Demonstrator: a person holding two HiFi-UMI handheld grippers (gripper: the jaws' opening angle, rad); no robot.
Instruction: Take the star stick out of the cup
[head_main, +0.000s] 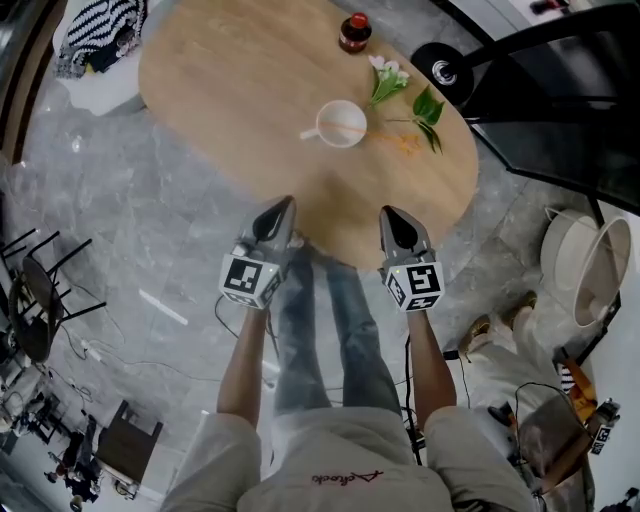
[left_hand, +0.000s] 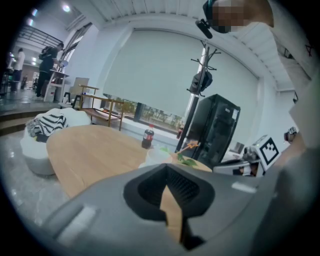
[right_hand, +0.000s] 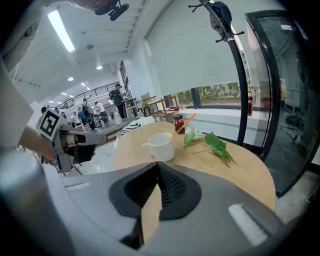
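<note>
Head view: left gripper (head_main: 284, 204) and right gripper (head_main: 389, 212) hover at the table (head_main: 220, 90) edge, with the cup (head_main: 341, 124) ahead between them. Left gripper view: jaws pressed together, empty. Right gripper view: jaws closed on nothing, and the star stick (right_hand: 184, 125) leans in the cup ahead of the tips.

From here my left gripper (head_main: 286, 203) and right gripper (head_main: 390, 212) read as matte grey wedges tapering to a point, each topped by a white marker cube (head_main: 250, 281) with black squares. Ribbed black pads (right_hand: 172, 188) line the jaws. I see a pale short-sleeved shirt (head_main: 330, 455) with red script, blue jeans (head_main: 345, 335) and a thin dark cable (head_main: 407, 380).
</note>
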